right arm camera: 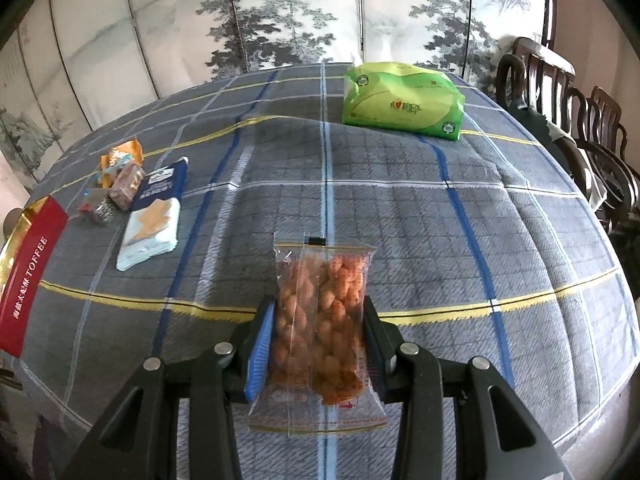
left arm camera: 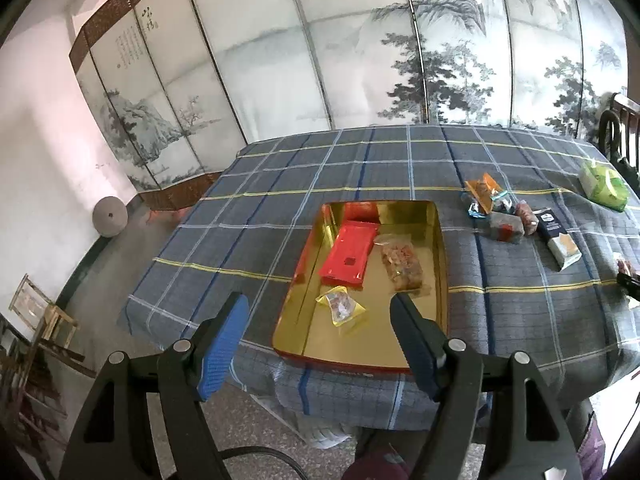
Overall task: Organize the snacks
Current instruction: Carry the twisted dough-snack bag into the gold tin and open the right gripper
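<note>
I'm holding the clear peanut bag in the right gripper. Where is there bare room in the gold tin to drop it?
The gold tin has bare floor along its near end, between the yellow candy packet and the near rim, and at the far right corner. The middle is crowded: the red packet and clear snack bag lie side by side. The peanut bag sits clamped in the right gripper.

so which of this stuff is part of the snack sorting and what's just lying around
Part of the job:
- gold tin, holding a red packet, a clear snack bag and a yellow packet
- clear bag of orange snacks, gripped in the right gripper
- loose snack pile
- dark blue packet
- left gripper, open and empty

Just lying about:
- green tissue pack
- folding screen
- wooden chairs
</note>
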Motion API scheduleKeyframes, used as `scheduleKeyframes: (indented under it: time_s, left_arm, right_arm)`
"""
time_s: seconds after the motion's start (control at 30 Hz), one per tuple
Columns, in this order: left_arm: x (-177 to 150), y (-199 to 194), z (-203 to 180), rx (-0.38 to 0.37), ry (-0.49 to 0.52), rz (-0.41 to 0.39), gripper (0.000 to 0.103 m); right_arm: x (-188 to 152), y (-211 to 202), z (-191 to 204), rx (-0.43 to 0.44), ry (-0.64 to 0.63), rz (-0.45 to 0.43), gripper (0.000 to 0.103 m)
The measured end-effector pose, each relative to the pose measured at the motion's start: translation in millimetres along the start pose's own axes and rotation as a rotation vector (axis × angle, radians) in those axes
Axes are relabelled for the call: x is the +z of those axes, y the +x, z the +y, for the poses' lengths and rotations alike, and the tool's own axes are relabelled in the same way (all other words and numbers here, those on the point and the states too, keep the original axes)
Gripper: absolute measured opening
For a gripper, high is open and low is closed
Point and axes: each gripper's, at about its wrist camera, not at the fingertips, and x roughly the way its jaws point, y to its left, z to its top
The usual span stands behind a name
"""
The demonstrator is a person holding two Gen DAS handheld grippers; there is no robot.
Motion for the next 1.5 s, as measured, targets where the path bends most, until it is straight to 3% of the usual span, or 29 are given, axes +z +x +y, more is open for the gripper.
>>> scheduleKeyframes:
  time_s: [0.53,0.9,1.2,1.5]
  left_arm:
    - [-5.9,-4.8,5.9,-0.001,-0.009,0.016,0.071]
    - [-16.0,19.3,25.4,-0.020,-0.041,0.082,0.071]
    - [-33.7,47.6,55.7,-0.049,-0.125,0.173,0.083]
    - [-47.2,59.8,79.7,-0.024,-0.172,0.202,0.097]
  right_arm:
    - [18.6,-38.7,59.9,0.089,-0.072,-0.063,0.041]
    - [35.2,-60.1,142.6,0.204,-0.189,-0.090,0.041]
    - [45.1,-67.5,228.5,0.361,-0.278,-0.071,0.041]
    - [47.3,-44.7,320.9,0.480,-0.377,0.005,0.041]
